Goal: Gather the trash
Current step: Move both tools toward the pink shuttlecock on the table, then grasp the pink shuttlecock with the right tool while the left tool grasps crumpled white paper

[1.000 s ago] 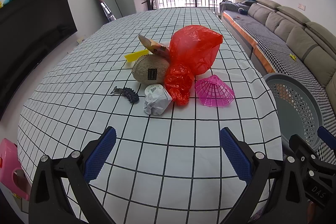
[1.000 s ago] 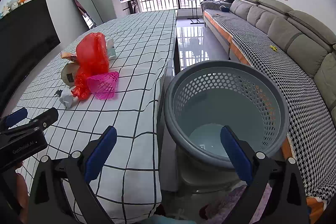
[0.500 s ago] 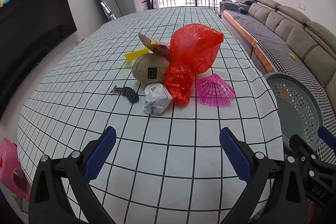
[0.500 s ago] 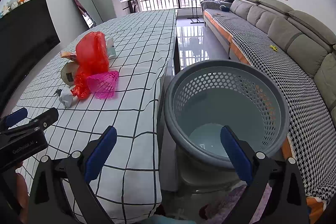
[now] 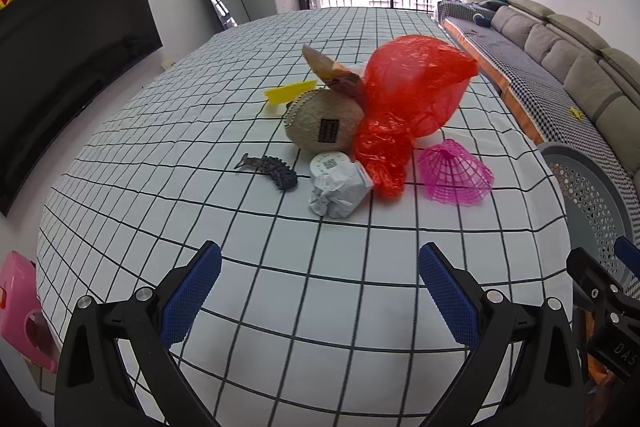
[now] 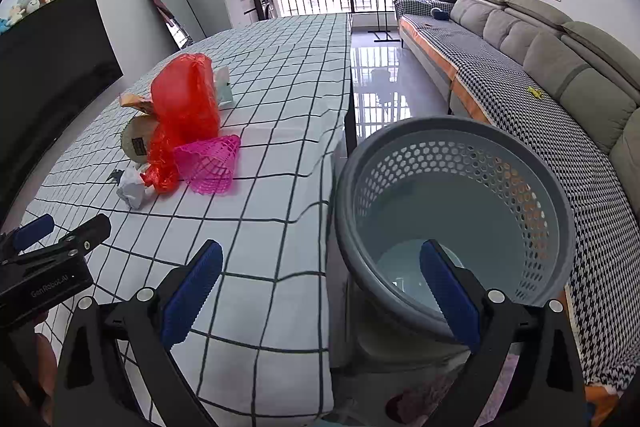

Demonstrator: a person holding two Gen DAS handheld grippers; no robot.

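A heap of trash lies mid-table on the checked cloth: a red plastic bag, a crumpled white paper wad, a pink mesh cone, a round tan pouch, a dark toothed clip and a yellow scrap. My left gripper hovers open over the near table edge, well short of the heap. My right gripper is open and empty, straddling the table corner and the grey perforated basket.
The basket stands on the floor against the table's right side, with a grey sofa behind it. A black screen lines the left wall. A pink stool sits by the table's near left corner.
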